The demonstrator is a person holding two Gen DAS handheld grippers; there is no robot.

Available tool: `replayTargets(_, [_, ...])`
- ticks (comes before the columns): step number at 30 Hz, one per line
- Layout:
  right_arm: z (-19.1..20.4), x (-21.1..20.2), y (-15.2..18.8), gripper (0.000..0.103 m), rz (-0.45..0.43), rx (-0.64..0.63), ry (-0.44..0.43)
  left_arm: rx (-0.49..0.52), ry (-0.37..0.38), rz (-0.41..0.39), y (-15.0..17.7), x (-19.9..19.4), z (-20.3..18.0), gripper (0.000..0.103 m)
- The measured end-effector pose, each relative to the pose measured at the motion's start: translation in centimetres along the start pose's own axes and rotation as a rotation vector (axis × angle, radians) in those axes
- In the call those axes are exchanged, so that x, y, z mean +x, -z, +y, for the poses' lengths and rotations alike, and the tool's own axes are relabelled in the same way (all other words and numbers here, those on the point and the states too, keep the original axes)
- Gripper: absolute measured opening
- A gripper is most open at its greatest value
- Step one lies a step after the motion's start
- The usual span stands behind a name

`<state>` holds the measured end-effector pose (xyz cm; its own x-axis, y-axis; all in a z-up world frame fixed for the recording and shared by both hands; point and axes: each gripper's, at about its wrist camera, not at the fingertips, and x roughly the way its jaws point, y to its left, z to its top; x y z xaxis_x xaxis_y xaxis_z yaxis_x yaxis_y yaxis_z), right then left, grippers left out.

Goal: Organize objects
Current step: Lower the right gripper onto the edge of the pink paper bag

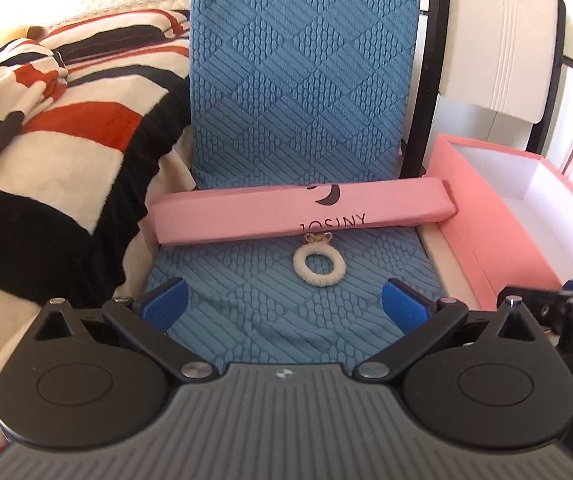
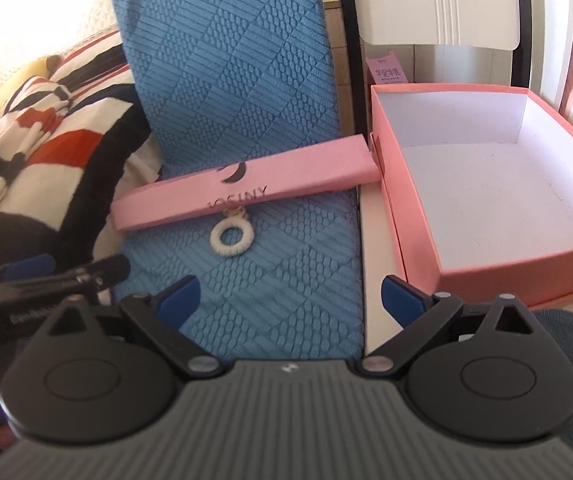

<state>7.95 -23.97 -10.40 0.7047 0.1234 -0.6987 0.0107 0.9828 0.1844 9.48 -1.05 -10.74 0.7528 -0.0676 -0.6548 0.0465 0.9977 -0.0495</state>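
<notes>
1. Centrally, a small cream crocheted ring [image 1: 319, 267] with a gold charm lies flat on the blue textured mat [image 1: 302, 92], its charm end touching the near edge of the pink box lid [image 1: 302, 210].
2. That lid, printed with a dark crescent logo and lettering, lies across the mat, its right end reaching the open pink box [image 2: 482, 184].
3. Inside, the box shows a bare white lining; it sits just right of the mat on a pale surface.
4. Nearer the camera, the left gripper [image 1: 284, 300] hovers over the mat with its blue fingers [image 1: 164, 302] spread wide, holding nothing.
5. Likewise, the right gripper [image 2: 290, 298] is spread and holds nothing, near the mat's right edge.
6. Left of the mat lies a red, black and white striped blanket [image 1: 54, 140]; a white chair [image 2: 442, 4] stands behind the box.
</notes>
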Motion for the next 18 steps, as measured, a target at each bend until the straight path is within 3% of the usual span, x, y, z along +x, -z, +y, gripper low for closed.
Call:
replayTargets(5, [-0.6, 2.3, -0.7, 0.098, -0.011, 0.011, 0.005, -0.019, 0.03, -0.006, -0.3, 2.7, -0.1, 0.103])
replayTargets(10, [-1.2, 5.0, -1.5, 0.088, -0.004, 0.043, 0.024, -0.043, 0.067, -0.01, -0.5, 5.4, 0.2, 0.103])
replayTargets(18, [-0.7, 8.0, -3.8, 0.085, -0.043, 0.023, -0.004, -0.034, 0.046, 0.004, -1.5, 9.1, 0.3, 0.103])
